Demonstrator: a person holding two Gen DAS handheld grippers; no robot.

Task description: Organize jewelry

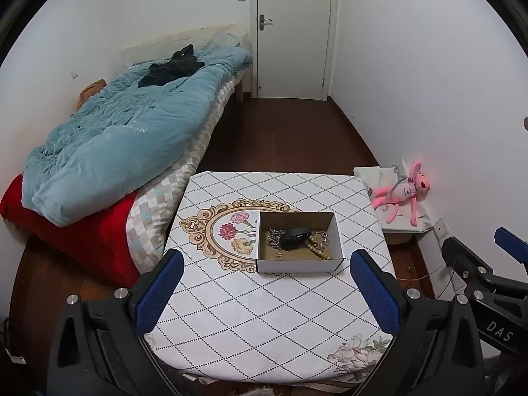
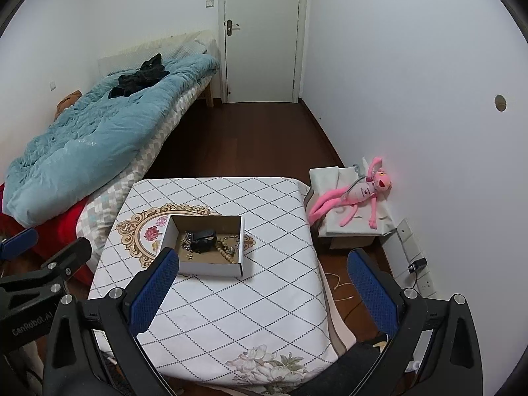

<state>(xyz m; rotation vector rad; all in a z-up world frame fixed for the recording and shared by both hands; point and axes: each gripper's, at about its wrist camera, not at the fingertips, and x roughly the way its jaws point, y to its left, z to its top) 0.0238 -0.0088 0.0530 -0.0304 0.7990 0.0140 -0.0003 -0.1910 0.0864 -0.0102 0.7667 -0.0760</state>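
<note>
Jewelry (image 1: 298, 239) sits tangled in box (image 1: 298, 265) ahead of my empty, spread left gripper (image 1: 265, 292) and right gripper (image 2: 262, 292); I'd pick one piece at a time.

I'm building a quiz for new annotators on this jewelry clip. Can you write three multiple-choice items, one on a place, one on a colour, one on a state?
1. Where does the cardboard box sit?
A. on the table
B. on the bed
C. on the floor

2. What colour is the plush toy by the wall?
A. green
B. pink
C. yellow

3. How are the left tool and right tool?
A. both shut on beads
B. one holds the box
C. both open, holding nothing

Key: 1 A, the box rests on the diamond-patterned tablecloth; 2 B, the toy is plainly pink; 3 C, each tool's blue fingers stand wide apart with only tablecloth showing between them.
</note>
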